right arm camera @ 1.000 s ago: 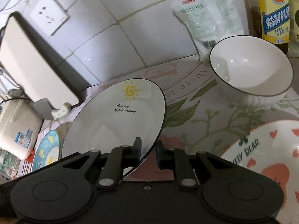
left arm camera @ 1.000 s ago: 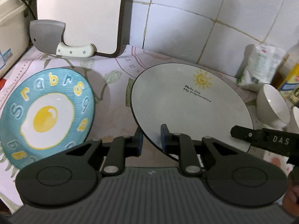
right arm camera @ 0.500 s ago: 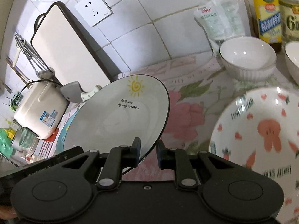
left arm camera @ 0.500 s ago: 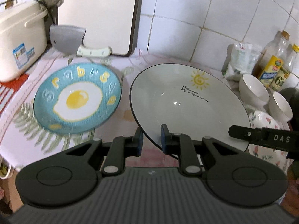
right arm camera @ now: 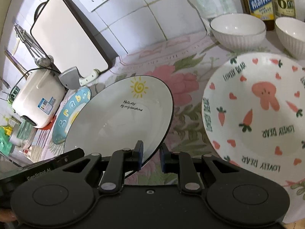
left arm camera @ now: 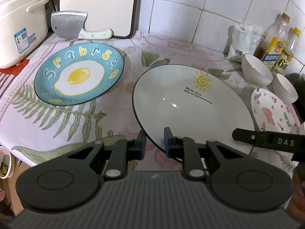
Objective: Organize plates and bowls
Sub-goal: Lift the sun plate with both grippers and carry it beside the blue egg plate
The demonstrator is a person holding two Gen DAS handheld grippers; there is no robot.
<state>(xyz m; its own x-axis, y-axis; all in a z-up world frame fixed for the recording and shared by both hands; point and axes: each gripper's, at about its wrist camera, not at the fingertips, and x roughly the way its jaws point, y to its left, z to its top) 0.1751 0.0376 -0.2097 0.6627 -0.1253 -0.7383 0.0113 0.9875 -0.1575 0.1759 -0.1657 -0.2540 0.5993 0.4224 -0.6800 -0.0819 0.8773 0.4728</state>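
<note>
On the left of the surface (left arm camera: pixel 118 63), the blue egg plate (left arm camera: pixel 79 74) lies flat and alone, nothing stacked on it. To its right, the sun plate (left arm camera: pixel 192 103) is held tilted above the floral cloth, clear of the other dishes. The left tongs (left arm camera: pixel 154 140) are clenched on its near-left rim; the right tongs (right arm camera: pixel 151 155) are clenched on its near-right rim. Further right, the rabbit plate (right arm camera: pixel 255 112) lies flat by itself. Behind it, two white bowls (right arm camera: pixel 237 30) stand side by side, not nested. Judged status: early stage. No plates are stacked, no bowls nested; one plate is in transit.
</note>
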